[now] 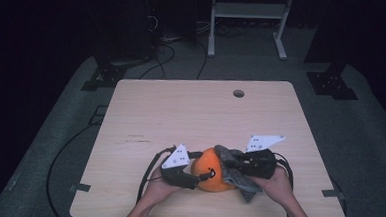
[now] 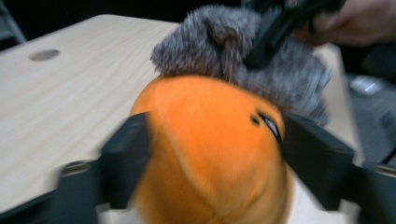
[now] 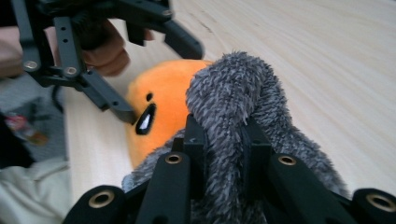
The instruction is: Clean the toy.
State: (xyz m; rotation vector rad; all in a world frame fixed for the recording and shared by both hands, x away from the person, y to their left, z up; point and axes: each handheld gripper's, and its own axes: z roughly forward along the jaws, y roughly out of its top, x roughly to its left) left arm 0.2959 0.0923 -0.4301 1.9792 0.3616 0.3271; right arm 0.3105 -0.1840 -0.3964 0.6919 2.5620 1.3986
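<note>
**Plush steadied while its furry cover is pulled**

The left tongs (image 2: 210, 158) straddle the round orange plush toy (image 2: 210, 154), bracing it. The right tongs (image 3: 223, 140) are clamped on the grey fuzzy fabric (image 3: 233, 93) draped over its far-right side, probably to peel it away. Both sit near the pale wooden desk's (image 1: 180, 113) near edge.

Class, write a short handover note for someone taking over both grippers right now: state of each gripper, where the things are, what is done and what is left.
Left gripper: jaws on either side of the orange plush, near its face; whether the pads press on it cannot be told from the blurred view.
Right gripper: shut on a fold of the grey furry cloth.
Where: both lie at the near edge of the table, between the two hands; the cloth lies against the plush's far side.
Done: cloth pinched, plush bracketed.
Left: probably working the cloth over or off the plush; which one the pictures do not settle.
</note>
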